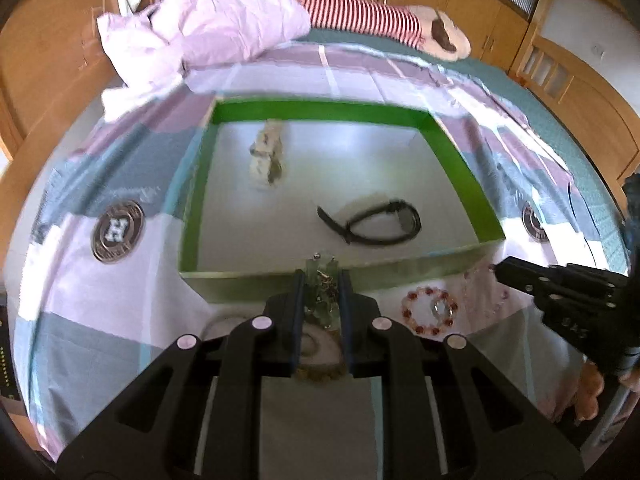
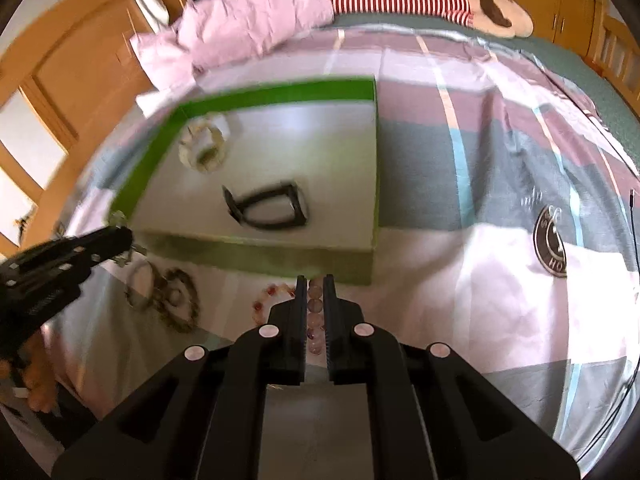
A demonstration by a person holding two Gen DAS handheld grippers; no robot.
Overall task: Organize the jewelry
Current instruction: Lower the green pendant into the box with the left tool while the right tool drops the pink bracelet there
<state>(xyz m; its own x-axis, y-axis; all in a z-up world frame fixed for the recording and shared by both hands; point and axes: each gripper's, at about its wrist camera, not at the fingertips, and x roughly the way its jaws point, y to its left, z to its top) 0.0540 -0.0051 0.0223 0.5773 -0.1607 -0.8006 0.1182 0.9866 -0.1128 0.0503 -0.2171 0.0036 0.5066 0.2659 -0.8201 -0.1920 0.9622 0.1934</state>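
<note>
Carrying both bracelets over the rim before letting go looks like the way to do this well. A green bead bracelet (image 1: pixel 322 292) sits clenched in the left tongs (image 1: pixel 320 280), a pink bead bracelet (image 2: pixel 314 308) in the right tongs (image 2: pixel 315 292), both just short of the green tray (image 1: pixel 452 152) on the bed (image 1: pixel 80 320).

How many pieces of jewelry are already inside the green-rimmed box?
2. A pale beaded bracelet lies near the far-left corner of the green-rimmed box, and a black strap band lies nearer its front, right of centre. The near wall may hide something small.
</note>
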